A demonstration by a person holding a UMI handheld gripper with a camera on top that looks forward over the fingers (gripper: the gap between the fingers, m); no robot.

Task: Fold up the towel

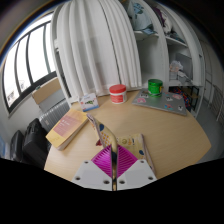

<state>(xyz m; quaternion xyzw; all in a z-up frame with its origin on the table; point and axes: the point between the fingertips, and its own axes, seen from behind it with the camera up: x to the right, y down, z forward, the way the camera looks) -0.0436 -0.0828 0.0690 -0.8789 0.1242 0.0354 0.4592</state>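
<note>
Jaws nipping towel (122, 146) (red tub (118, 94), green cup (155, 87) beyond)

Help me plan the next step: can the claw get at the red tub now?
Probably not yet: the claw looks clamped on the beige towel, so it is occupied, though nothing else stands between it and the red tub.

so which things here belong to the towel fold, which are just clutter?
Job:
- beige cloth towel, its corner pinched between the gripper fingers
- wooden table

Clutter:
- red round tub
- green cup
- flat tan box
</note>
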